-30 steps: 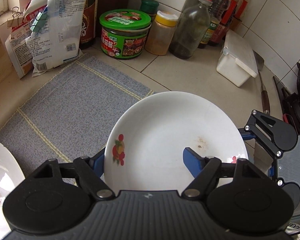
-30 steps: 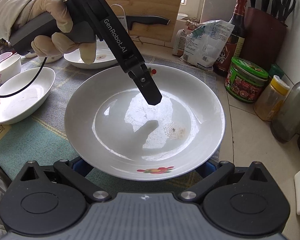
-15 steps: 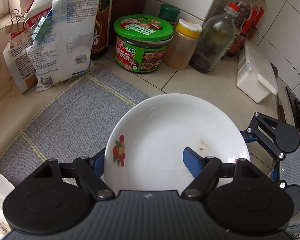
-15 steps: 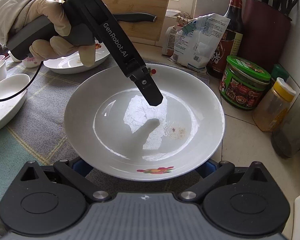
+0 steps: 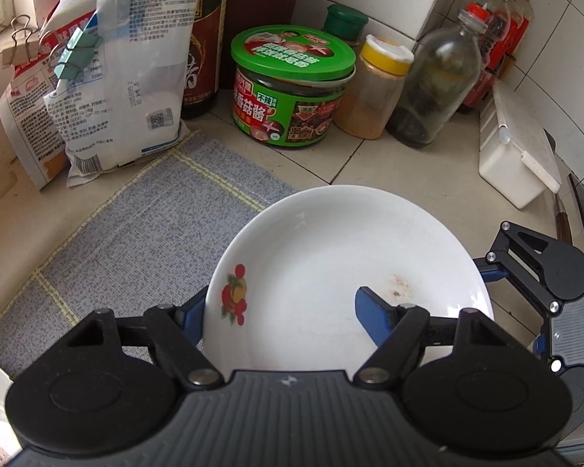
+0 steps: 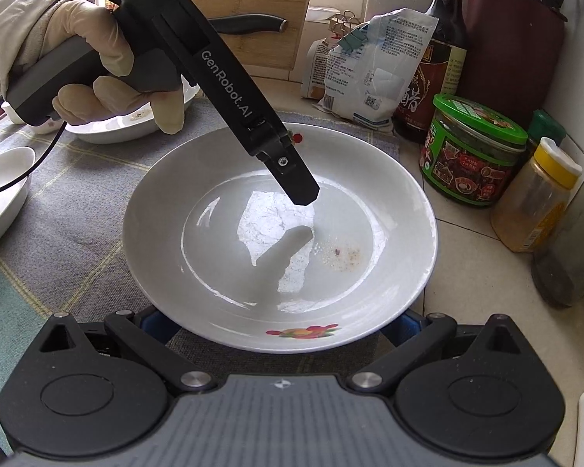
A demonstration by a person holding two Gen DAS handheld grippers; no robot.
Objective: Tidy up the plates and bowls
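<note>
1. The tiled counter [image 5: 428, 179] fills both views, with a grey cloth [image 5: 136, 233] over its left half.
2. The plate [image 5: 331, 264] sits at lower centre of each frame. A second ago it lay wholly over the cloth; now its right side hangs over bare tile.
3. The right gripper [image 6: 280, 323] has its fingers spread wide, the tips hidden under the plate's near rim (whether they press it I cannot tell).
4. The left gripper [image 5: 280, 303], held by a gloved hand [image 6: 78, 58] at upper left of the right-wrist view, straddles the rim: one finger outside it, one hanging over the plate's well and seemingly clear of it. Its jaws are closing a little, not yet pinching.
5. The green-lidded jar [image 5: 292, 89] at top centre looms nearer than before, so the plate is travelling toward the back corner, away from the bowl [image 6: 4, 194] at far left. Sorting is probably midway.
6. A brown stain [image 6: 342, 253] marks the well.
</note>
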